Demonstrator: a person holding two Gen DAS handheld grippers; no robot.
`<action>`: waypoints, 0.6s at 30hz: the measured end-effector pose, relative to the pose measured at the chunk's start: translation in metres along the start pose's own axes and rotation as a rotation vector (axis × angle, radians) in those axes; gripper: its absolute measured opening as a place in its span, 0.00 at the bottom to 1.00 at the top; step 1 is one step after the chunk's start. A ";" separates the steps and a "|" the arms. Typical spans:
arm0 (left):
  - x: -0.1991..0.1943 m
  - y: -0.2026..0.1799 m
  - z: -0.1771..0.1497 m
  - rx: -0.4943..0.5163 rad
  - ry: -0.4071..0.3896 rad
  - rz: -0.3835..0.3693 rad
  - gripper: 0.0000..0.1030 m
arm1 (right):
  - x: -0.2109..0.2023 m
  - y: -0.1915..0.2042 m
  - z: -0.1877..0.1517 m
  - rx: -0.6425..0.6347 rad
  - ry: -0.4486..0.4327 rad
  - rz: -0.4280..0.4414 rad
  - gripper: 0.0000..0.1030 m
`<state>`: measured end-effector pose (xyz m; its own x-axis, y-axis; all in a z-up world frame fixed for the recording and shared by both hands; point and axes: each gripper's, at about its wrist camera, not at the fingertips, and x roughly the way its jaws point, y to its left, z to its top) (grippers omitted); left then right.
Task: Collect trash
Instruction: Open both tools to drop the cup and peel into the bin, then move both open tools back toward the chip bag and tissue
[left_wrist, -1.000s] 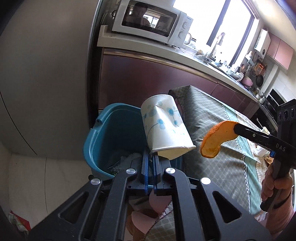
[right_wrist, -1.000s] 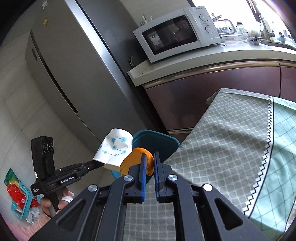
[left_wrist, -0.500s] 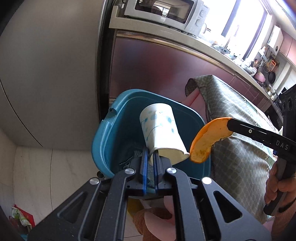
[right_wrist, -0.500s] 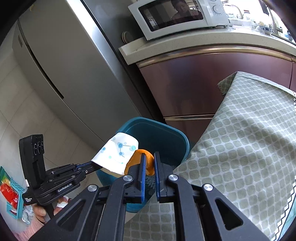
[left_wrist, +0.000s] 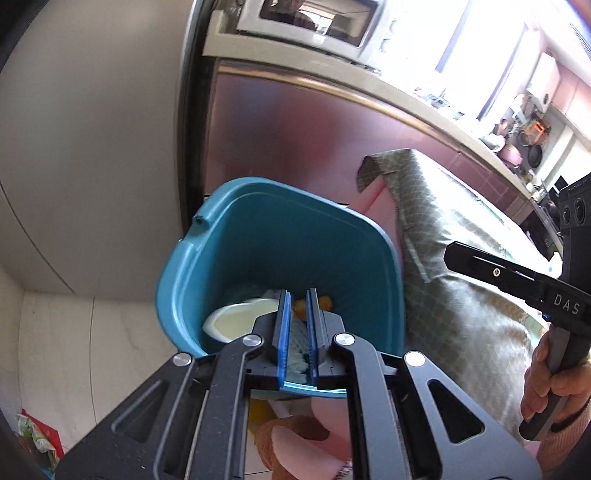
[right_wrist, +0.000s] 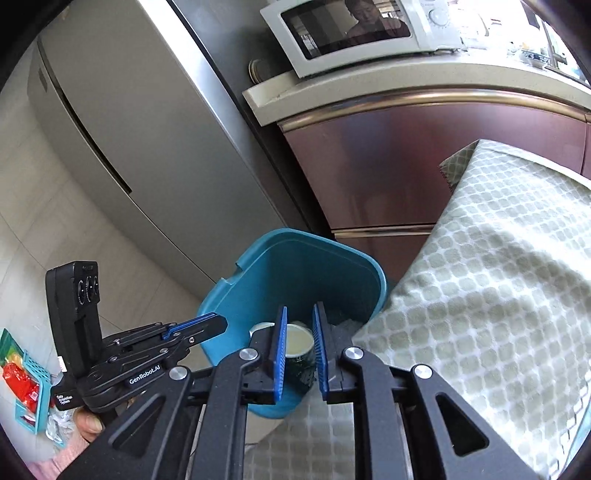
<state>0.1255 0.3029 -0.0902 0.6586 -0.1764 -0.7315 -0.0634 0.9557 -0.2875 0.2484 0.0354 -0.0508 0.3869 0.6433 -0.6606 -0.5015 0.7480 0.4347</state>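
Both jaws parted and empty above bin (left_wrist: 266, 258), cup (left_wrist: 236, 325) inside at 9 o'clock; risk of knocking bin rim on withdrawal.

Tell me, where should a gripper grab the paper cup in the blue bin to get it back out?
Pinch the rim. The paper cup lies low in the blue bin with its open mouth showing, so its thin wall is easy to catch. Come straight down from above, since the bin's walls block every side.
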 end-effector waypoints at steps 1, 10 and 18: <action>-0.003 -0.005 0.000 0.010 -0.009 -0.009 0.07 | -0.007 0.000 -0.002 -0.004 -0.009 0.001 0.16; -0.030 -0.068 -0.003 0.115 -0.074 -0.135 0.15 | -0.086 -0.006 -0.028 -0.043 -0.123 -0.011 0.22; -0.037 -0.151 -0.013 0.259 -0.080 -0.264 0.21 | -0.164 -0.040 -0.070 0.007 -0.214 -0.106 0.27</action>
<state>0.1009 0.1622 -0.0285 0.6837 -0.4157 -0.5999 0.3017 0.9094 -0.2863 0.1512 -0.1112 -0.0024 0.5926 0.5806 -0.5583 -0.4444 0.8138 0.3746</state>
